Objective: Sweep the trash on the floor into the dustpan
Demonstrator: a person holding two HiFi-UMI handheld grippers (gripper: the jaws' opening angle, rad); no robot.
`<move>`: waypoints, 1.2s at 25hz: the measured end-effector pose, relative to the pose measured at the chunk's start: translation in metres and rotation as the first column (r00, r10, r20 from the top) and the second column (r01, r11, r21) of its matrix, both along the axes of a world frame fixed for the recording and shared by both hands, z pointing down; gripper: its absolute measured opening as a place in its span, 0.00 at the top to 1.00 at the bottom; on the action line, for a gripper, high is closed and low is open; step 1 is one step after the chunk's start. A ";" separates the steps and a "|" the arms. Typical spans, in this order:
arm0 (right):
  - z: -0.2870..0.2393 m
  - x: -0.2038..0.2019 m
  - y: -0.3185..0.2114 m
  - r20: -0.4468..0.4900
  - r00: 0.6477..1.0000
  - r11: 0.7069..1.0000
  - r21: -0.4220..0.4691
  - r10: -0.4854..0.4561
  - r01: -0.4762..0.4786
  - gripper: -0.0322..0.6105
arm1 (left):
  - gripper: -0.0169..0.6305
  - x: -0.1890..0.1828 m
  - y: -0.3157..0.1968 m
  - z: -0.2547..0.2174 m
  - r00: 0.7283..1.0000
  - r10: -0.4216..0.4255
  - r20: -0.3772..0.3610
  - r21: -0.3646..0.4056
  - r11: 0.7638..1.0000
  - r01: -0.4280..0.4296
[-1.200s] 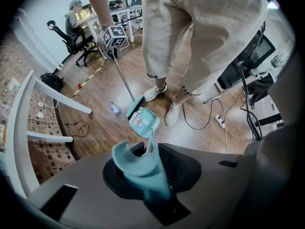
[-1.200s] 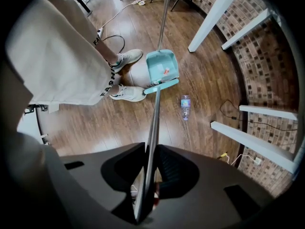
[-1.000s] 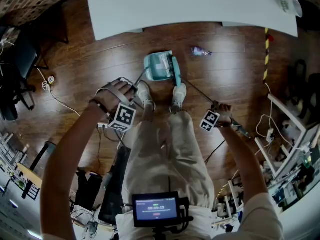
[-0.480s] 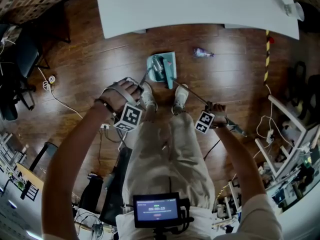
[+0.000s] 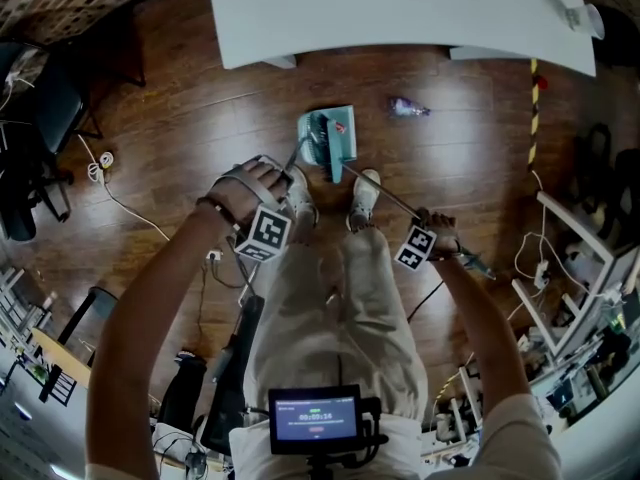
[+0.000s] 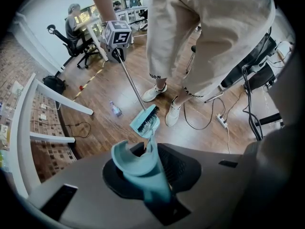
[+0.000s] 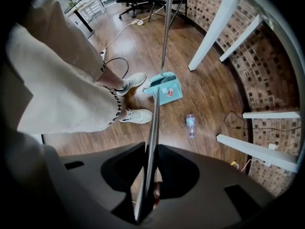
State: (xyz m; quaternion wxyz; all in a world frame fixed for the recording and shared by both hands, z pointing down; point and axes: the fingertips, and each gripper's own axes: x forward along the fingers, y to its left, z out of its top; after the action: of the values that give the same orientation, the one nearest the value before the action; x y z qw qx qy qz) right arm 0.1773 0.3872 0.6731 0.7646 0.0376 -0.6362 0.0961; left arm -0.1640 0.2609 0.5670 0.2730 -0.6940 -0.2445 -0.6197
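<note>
Both forearms reach down and away from the body. The left gripper (image 6: pixel 148 176) points straight down, its jaws clamped on the dustpan handle (image 6: pixel 135 159) — the right gripper (image 7: pixel 146 187), slightly tilted, pinches the broom pole (image 7: pixel 153 128) between closed jaws.

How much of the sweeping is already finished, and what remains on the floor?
Done: a small red scrap lies inside the teal plastic dustpan. In hand: the left gripper is shut on the dustpan's teal handle, the right gripper on the metal broom pole, with the broom's bristle head at the pan. Left: a small clear plastic bottle lies on the wooden floor, apart from the pan.
</note>
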 end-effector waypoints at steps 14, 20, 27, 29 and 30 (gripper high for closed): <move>-0.061 0.044 0.016 0.000 0.969 0.968 0.035 0.249 -0.249 0.78 | 0.85 0.010 0.002 0.005 0.999 -0.037 0.015 -0.006 0.999 0.037; -0.082 0.079 0.026 -0.012 0.928 0.927 0.056 0.373 -0.372 0.78 | 0.85 0.008 0.006 0.010 0.999 -0.033 0.015 0.004 0.999 0.033; -0.094 0.121 0.016 0.003 0.868 0.860 0.134 0.496 -0.492 0.78 | 0.85 -0.002 0.003 0.007 0.999 -0.036 0.007 0.000 0.999 0.036; -0.091 0.128 0.008 0.032 0.844 0.834 0.142 0.535 -0.533 0.78 | 0.85 -0.002 0.006 0.004 1.000 -0.029 0.006 0.016 0.999 0.028; -0.090 0.132 0.002 0.042 0.834 0.823 0.143 0.550 -0.550 0.78 | 0.85 0.000 0.008 0.002 1.000 -0.022 0.003 0.029 0.999 0.022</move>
State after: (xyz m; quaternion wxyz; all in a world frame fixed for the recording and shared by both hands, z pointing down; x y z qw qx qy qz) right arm 0.3094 0.3895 0.5828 0.6998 0.2765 -0.6033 0.2642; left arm -0.1644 0.2685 0.5690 0.2757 -0.6915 -0.2284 -0.6275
